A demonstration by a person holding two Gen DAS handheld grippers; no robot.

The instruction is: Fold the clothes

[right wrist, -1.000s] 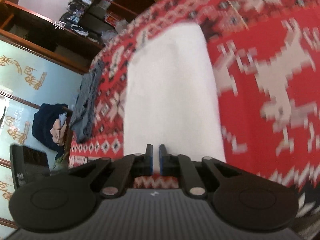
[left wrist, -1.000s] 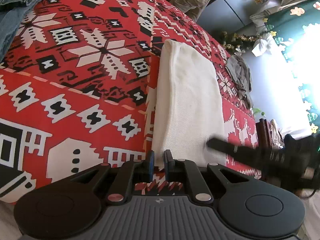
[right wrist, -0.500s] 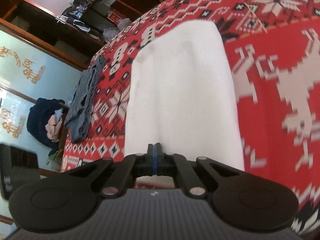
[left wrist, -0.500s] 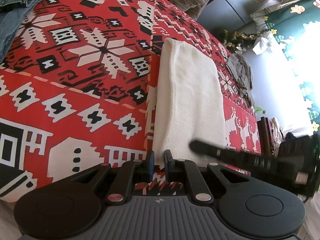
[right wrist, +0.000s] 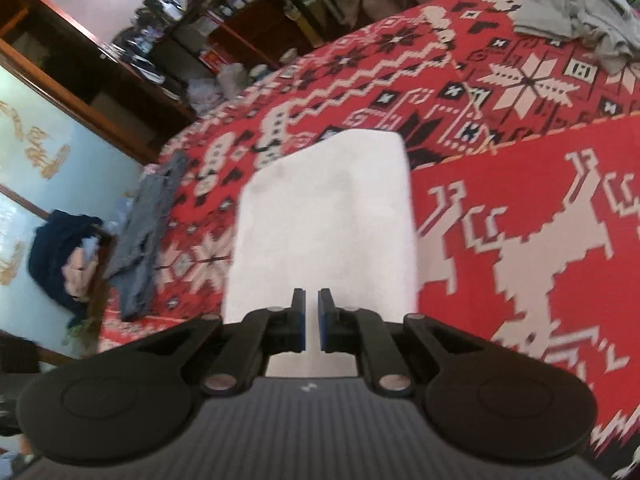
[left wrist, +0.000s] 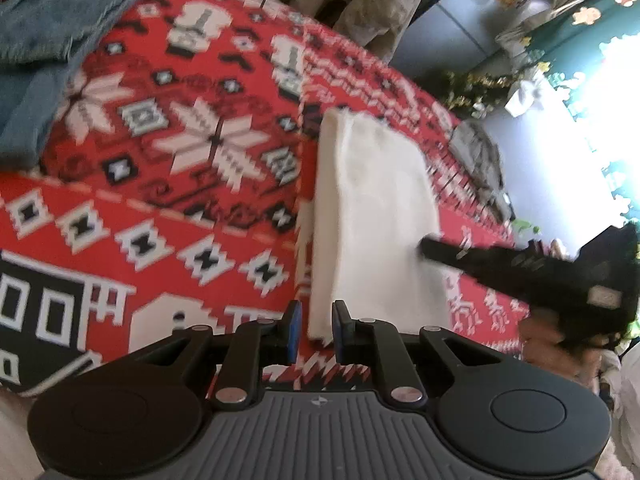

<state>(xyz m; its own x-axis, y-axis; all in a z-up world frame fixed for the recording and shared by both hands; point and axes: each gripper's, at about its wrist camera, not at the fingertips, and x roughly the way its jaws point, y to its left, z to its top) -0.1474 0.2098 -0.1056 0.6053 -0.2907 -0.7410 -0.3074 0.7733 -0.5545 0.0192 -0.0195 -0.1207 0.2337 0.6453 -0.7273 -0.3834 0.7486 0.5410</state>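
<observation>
Now your left tool (left wrist: pixel 313 330) and right tool (right wrist: pixel 311 317), narrow and opening, hold nothing at the folded white cloth's (right wrist: pixel 326 220) near edge; red blanket (left wrist: pixel 140 184) lies bare alongside.

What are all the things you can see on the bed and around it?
folded cloth: one, white, middle of the blanket, by both grippers
blanket: one, red with white and black patterns, under everything
denim garment: one, blue, far left corner
grey garment: one, crumpled, far right edge
dark grey garment: one, blanket's left edge
left gripper: black, blue pads, jaws opening, nothing pinched
right gripper: black, blue pads, jaws opening over the cloth
</observation>
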